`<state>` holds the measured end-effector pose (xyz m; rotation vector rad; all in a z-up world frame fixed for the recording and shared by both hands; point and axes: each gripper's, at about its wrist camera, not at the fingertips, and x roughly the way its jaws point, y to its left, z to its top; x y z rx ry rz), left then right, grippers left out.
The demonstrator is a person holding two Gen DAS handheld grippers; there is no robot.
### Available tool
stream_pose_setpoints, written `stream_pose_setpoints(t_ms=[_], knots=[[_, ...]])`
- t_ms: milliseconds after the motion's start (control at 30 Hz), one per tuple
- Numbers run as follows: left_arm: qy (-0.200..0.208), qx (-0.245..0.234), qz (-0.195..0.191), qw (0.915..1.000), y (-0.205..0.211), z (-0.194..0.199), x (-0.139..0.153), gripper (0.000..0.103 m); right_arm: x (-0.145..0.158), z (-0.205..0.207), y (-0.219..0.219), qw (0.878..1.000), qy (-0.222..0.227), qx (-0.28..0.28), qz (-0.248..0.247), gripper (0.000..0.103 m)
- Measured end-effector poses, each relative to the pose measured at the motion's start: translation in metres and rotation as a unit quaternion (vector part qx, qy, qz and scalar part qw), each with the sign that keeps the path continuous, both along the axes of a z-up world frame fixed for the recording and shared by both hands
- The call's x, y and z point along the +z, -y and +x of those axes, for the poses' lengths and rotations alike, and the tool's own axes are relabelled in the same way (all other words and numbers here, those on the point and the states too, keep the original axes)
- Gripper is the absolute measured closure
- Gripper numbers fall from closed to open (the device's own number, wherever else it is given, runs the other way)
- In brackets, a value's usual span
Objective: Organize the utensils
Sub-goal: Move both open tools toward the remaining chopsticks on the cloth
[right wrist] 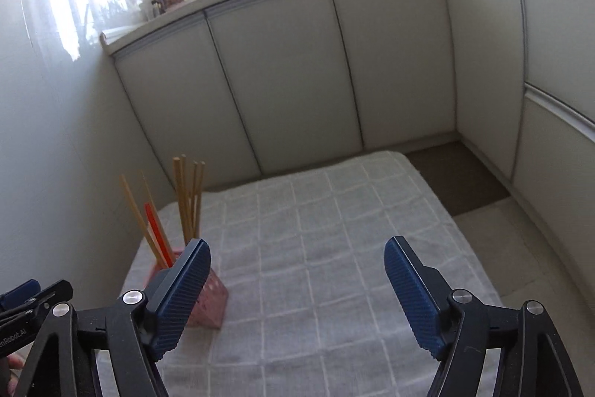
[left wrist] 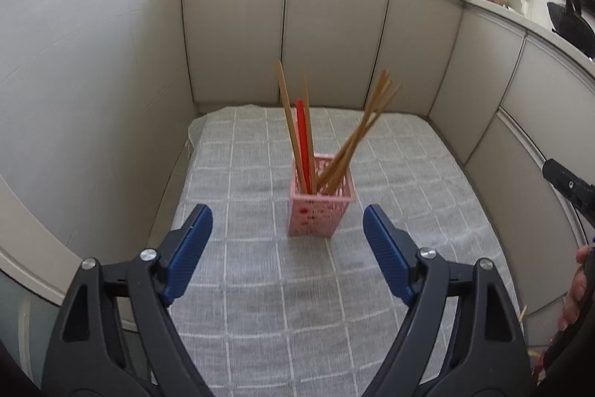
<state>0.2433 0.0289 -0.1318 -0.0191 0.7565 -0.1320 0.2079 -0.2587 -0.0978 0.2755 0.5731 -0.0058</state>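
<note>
A pink perforated holder (left wrist: 319,213) stands upright on the grey checked cloth (left wrist: 260,285). Several wooden chopsticks (left wrist: 357,136) and a red utensil (left wrist: 303,140) stand in it. My left gripper (left wrist: 288,222) is open and empty, just in front of the holder. In the right wrist view the holder (right wrist: 210,300) is at the left, partly behind my left fingertip (right wrist: 186,281), with the chopsticks (right wrist: 187,199) sticking up. My right gripper (right wrist: 297,259) is open and empty above the cloth (right wrist: 316,248).
White cabinet doors (left wrist: 334,36) wall in the cloth at the back and right. A white wall (left wrist: 74,99) stands on the left. The other gripper (left wrist: 569,188) shows at the right edge. Brown floor (right wrist: 457,173) lies beyond the cloth's far right corner.
</note>
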Motion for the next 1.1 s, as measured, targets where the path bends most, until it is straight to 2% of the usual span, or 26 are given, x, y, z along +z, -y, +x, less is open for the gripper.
stream_pose_setpoints(t_ms=[233, 400, 533, 633, 700, 800, 900, 1100], knots=[[-0.081, -0.050, 0.022, 0.9952, 0.024, -0.035, -0.032, 0.019, -0.016, -0.057, 0.029, 0.998, -0.061, -0.013, -0.010, 0.015], [-0.118, -0.077, 0.043, 0.9891, 0.041, -0.062, -0.056, 0.019, -0.033, -0.091, 0.045, 0.993, -0.118, -0.021, -0.012, 0.013], [-0.141, -0.118, 0.045, 0.9819, 0.056, -0.085, -0.071, 0.019, -0.052, -0.113, 0.058, 0.987, -0.154, -0.030, -0.018, 0.013], [-0.160, -0.161, 0.054, 0.9724, 0.074, -0.101, -0.084, 0.019, -0.064, -0.127, 0.072, 0.984, -0.173, -0.044, -0.012, 0.013], [-0.168, -0.197, 0.064, 0.9638, 0.089, -0.114, -0.092, 0.019, -0.073, -0.134, 0.080, 0.979, -0.195, -0.054, -0.013, 0.013], [-0.177, -0.260, 0.076, 0.9461, 0.115, -0.135, -0.102, 0.019, -0.081, -0.137, 0.087, 0.972, -0.227, -0.060, -0.010, 0.013], [-0.181, -0.330, 0.079, 0.9230, 0.143, -0.159, -0.110, 0.021, -0.084, -0.141, 0.094, 0.970, -0.237, -0.061, 0.000, 0.013], [-0.200, -0.440, 0.095, 0.8703, 0.188, -0.202, -0.131, 0.050, -0.090, -0.151, 0.104, 0.966, -0.249, -0.065, 0.007, 0.013]])
